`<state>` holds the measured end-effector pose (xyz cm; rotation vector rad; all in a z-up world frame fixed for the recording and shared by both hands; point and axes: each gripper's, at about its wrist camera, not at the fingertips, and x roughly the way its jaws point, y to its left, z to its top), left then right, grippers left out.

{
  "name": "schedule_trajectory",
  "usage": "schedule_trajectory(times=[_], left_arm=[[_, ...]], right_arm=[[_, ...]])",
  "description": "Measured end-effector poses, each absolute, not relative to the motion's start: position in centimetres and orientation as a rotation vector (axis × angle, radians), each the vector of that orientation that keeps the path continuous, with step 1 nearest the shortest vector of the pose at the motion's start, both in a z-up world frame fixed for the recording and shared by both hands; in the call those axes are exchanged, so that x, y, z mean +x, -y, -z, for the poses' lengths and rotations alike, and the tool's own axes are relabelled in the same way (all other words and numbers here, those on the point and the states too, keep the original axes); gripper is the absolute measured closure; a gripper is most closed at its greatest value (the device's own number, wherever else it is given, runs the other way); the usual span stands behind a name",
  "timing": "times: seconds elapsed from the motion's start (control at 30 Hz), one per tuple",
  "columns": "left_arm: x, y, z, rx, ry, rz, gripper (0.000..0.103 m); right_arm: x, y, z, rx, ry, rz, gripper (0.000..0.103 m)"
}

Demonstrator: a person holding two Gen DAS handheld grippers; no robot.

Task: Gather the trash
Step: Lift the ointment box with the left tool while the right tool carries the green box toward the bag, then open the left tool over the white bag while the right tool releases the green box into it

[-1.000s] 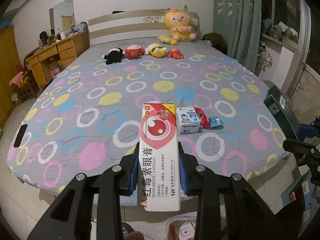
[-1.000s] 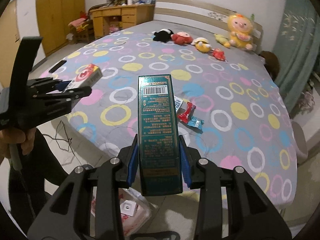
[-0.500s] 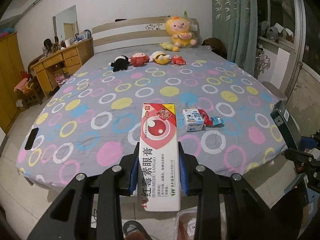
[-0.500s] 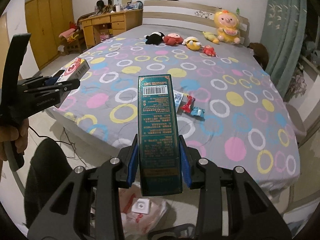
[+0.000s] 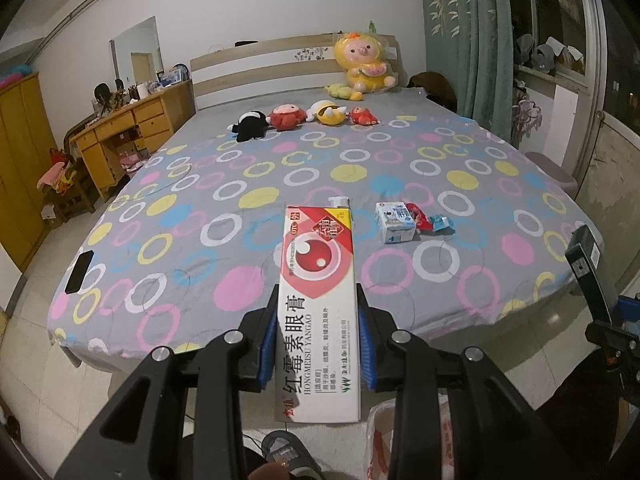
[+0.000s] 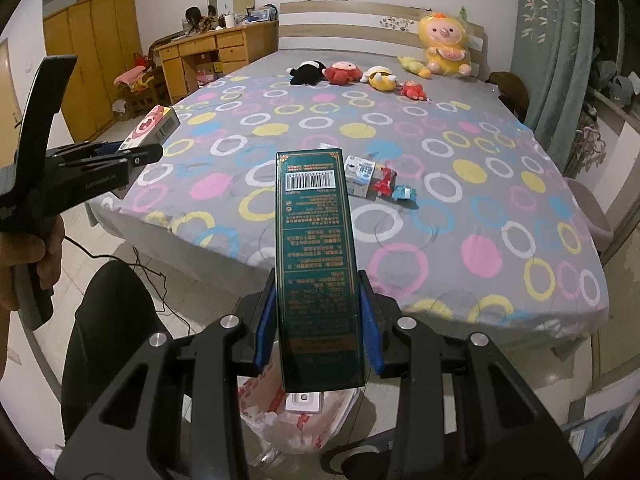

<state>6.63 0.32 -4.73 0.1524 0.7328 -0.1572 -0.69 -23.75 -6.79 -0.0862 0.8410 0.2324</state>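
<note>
My left gripper [image 5: 317, 344] is shut on a white and red ointment box [image 5: 318, 300], held off the foot of the bed; it also shows in the right wrist view [image 6: 152, 126]. My right gripper [image 6: 318, 322] is shut on a dark green box [image 6: 318, 256], held above a white plastic trash bag [image 6: 296, 420] on the floor. On the bed lie a small white and blue carton [image 5: 396, 222] [image 6: 360, 176], a red wrapper [image 5: 420, 218] [image 6: 384, 182] and a blue wrapper [image 5: 442, 224] [image 6: 404, 192].
The bed [image 5: 200, 216] has a grey cover with coloured rings. Plush toys [image 5: 308, 116] sit near the headboard. A black phone [image 5: 79, 272] lies at the bed's left corner. A wooden desk [image 5: 128, 132] and wardrobe [image 6: 92, 52] stand at the left. Curtains [image 5: 464, 40] hang at the right.
Both grippers have drawn back from the bed with their boxes held. The trash bag has come further into view below the right gripper.
</note>
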Motion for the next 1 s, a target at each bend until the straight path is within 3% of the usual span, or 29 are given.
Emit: schedule_trajectory(times=[0.57, 1.0], left_arm=[[2.8, -0.4, 7.1, 0.241, -0.783, 0.227, 0.070], [3.1, 3.5, 17.8, 0.278, -1.007, 0.394, 0.070]], right_arm=[[-4.7, 22.8, 12.1, -0.057, -0.916, -0.202, 0.067], [-2.7, 23.5, 22.3, -0.063, -1.109, -0.203, 0.067]])
